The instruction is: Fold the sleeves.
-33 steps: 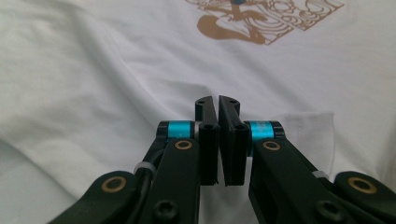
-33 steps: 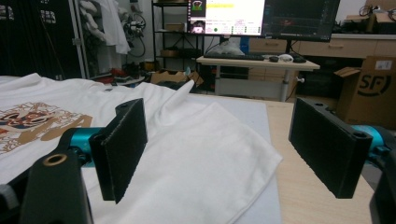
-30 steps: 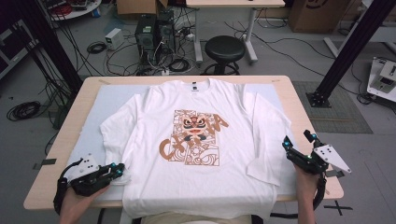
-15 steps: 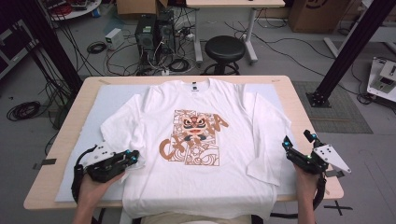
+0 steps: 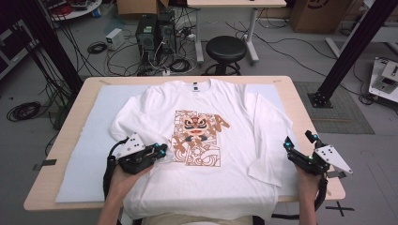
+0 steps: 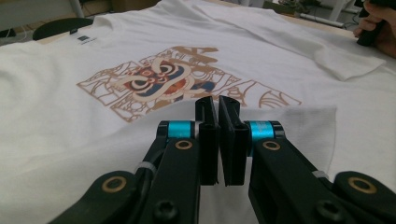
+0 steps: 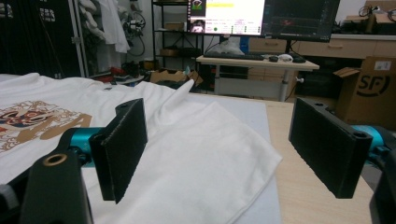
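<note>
High view: your left claw (image 5: 162, 151) is clenched on the t-shirt's (image 5: 225, 178) left sleeve mid-fold, right claw (image 5: 296, 146) released, so lay it flat next.

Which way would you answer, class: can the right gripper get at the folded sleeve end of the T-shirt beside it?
Probably yes: the right gripper stands open beside the sleeve end, nothing between them.

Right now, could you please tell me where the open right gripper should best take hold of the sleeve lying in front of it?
Probably at the cuff, on its outer corner, coming in low from the table's right edge where the right gripper already waits open. The sleeve lies flat beside the shirt's body, and its free end faces that gripper, so one jaw could slide under there.
</note>
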A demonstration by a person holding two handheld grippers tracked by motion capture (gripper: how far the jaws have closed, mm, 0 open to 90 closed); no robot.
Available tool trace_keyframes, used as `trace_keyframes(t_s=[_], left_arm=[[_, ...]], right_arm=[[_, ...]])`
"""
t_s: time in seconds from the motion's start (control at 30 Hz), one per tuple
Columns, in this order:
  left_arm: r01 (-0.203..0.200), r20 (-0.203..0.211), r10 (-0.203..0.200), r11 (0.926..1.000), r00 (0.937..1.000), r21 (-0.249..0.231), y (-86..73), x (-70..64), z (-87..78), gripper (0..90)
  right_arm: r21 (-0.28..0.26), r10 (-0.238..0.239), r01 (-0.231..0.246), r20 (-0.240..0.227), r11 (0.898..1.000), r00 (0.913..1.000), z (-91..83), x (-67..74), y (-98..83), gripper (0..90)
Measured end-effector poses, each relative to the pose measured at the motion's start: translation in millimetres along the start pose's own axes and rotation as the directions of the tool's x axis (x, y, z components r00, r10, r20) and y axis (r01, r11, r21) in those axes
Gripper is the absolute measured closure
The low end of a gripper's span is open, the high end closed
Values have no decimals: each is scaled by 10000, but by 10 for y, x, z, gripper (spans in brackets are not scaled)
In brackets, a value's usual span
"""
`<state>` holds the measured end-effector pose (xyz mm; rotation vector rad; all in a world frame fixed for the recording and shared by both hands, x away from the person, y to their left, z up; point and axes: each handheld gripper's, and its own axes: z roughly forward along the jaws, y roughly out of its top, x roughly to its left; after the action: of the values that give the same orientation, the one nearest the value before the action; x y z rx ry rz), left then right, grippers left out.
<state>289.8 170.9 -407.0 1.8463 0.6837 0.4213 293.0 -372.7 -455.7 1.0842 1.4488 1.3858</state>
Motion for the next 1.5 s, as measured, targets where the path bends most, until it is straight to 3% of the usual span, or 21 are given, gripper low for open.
trace_keyframes(t_s=[0.5, 1.0, 1.1, 1.27, 1.4, 1.5], left_arm=[[-55, 299, 48, 9997, 9995, 249, 190, -363, 456, 863], [-229, 1035, 206, 9995, 9944, 211, 251, -724, 849, 863], [-93, 1290, 80, 9999, 9916, 99, 271, -777, 929, 869], [-342, 1145, 282, 9981, 9930, 503, 264, -818, 1089, 873], [-348, 1075, 271, 9969, 9938, 708, 240, -799, 1078, 857], [-375, 1151, 245, 9930, 9930, 1121, 195, -766, 1057, 799]], right_arm=[[4, -66, 65, 10, 10000, 10000, 4, 8, 1, 198], [39, -96, 96, 8, 9999, 10000, 7, 12, 2, 198], [55, -93, 93, 13, 9999, 10000, 7, 13, 3, 198], [58, -127, 127, 6, 9999, 9999, 8, 11, 3, 198], [63, -125, 125, -2, 9999, 9999, 9, 11, 4, 198], [67, -136, 136, 15, 9999, 9999, 11, 12, 4, 198]])
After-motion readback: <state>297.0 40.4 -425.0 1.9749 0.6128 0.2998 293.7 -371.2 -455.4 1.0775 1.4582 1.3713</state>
